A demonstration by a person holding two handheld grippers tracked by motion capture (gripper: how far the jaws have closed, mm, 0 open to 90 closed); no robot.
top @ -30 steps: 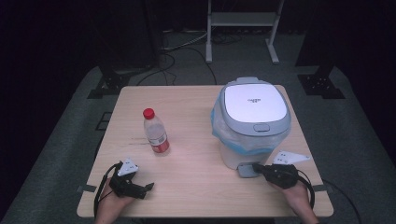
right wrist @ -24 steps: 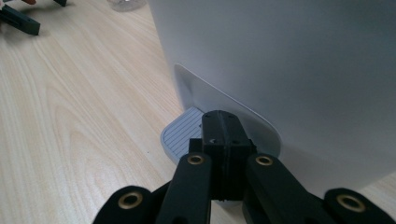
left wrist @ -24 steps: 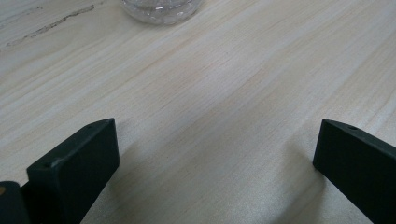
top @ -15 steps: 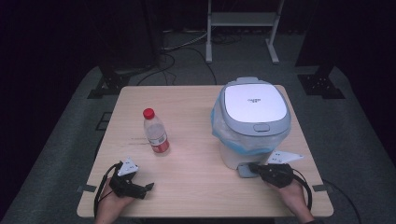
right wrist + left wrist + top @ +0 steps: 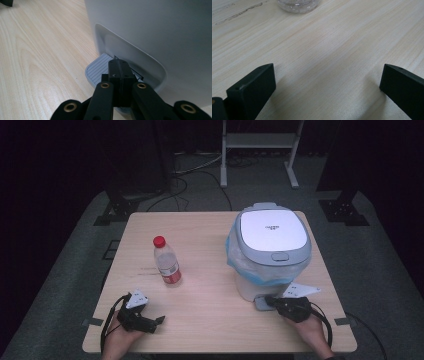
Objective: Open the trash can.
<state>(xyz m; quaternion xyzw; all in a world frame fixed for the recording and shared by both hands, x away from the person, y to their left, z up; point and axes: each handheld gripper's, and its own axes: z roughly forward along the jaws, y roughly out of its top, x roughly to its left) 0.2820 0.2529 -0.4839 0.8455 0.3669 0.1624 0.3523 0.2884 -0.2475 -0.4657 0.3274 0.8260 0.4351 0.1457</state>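
Pressing looks like the step in hand: your right claw [image 5: 119, 65], jaws closed flat together with nothing between them, rests its tips on the ribbed grey pedal [image 5: 98, 68] at the foot of the white pedal bin [image 5: 272, 251]. Lid [image 5: 272, 230] of the bin lies down and shut, blue liner showing under its rim, so I judge the pedal not yet driven far enough. Bin stands toward the surface's [image 5: 210, 227] right edge. Plastic water bottle [image 5: 166, 261], red cap on, stands upright well left of the bin, untouched. Your left claw [image 5: 156, 321] sits wide and empty, left of the bin, near you. Left to do: lid up, then probably the bottle.
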